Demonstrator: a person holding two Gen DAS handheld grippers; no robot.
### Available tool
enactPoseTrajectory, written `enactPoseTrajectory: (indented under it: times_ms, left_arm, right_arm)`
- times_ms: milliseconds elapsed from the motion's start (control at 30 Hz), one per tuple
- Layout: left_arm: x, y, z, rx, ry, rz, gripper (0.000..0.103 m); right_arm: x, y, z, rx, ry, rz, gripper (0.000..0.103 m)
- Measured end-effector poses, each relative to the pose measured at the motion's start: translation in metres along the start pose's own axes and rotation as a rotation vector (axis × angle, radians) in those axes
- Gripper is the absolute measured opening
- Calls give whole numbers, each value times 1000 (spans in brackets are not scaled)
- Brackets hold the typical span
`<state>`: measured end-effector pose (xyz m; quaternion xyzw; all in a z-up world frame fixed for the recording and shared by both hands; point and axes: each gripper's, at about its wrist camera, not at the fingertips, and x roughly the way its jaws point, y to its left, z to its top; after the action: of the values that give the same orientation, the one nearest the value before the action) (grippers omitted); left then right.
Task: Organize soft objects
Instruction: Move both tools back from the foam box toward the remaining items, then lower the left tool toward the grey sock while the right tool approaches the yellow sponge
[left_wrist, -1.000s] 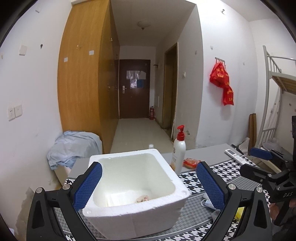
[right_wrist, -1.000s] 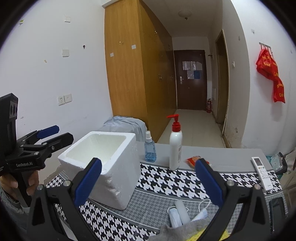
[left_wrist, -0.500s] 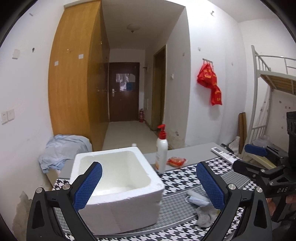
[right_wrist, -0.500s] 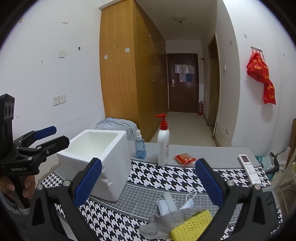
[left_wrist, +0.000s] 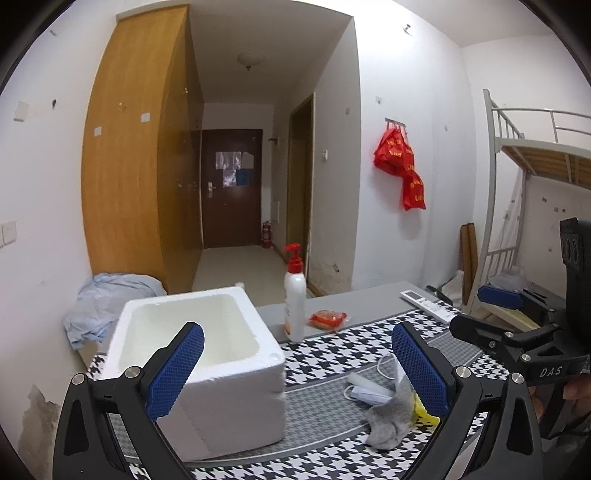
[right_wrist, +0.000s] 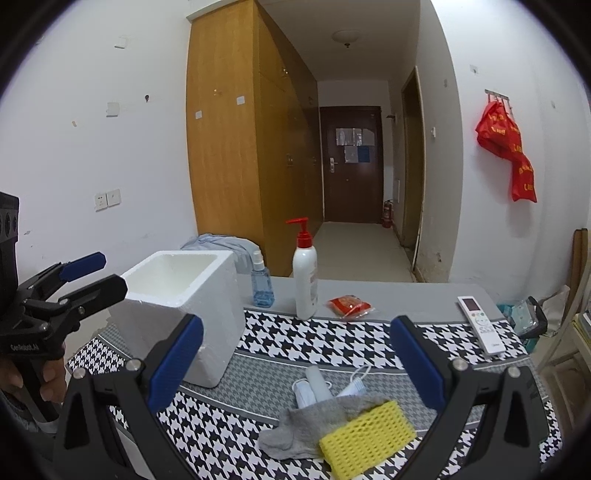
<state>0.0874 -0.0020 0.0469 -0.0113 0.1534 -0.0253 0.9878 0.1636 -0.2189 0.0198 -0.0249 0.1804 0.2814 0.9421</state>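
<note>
Right now my biggest item is the white foam box (right_wrist: 177, 295), open-topped and thick-walled, sitting on the left part of the houndstooth table mat (right_wrist: 332, 343); its inside looks bare as far as I can see from either wrist view. Both tongs hang above the mat with nothing between their blue pads: my left gripper (left_wrist: 297, 373) is spread wide, framing the box's near corner, and my right gripper (right_wrist: 297, 363) is spread just as wide over the pile of soft things.

That pile lies to the right of the box, apart from it. A grey sock (right_wrist: 314, 421), limp and crumpled, drapes across the mat, and a yellow sponge (right_wrist: 367, 435) with a waffle texture rests on its right end. Just behind them lie a white face mask (right_wrist: 306, 391) with its ear loop trailing and a pale cylinder lying across it.

Further back stand a white pump bottle (right_wrist: 305, 280), a small blue spray bottle (right_wrist: 262, 282), a red packet (right_wrist: 349, 305) and a white remote (right_wrist: 480, 325).
</note>
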Motion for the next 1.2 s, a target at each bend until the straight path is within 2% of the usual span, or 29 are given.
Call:
enactPoseTrajectory:
  times_ms: [233,800,1200]
  left_arm:
    - [2,-11,-10,13,-21,-12,102]
    - [30,-30,-43,8,63,-91,102]
    - [58,-38,-62,18,142,-106,102]
  right_arm:
    - [-3,-12,-16,10,9,-27,102]
    - [3,-37,-51,54,70,-102,102]
    - [11,-50,-77,37,136,-136,102]
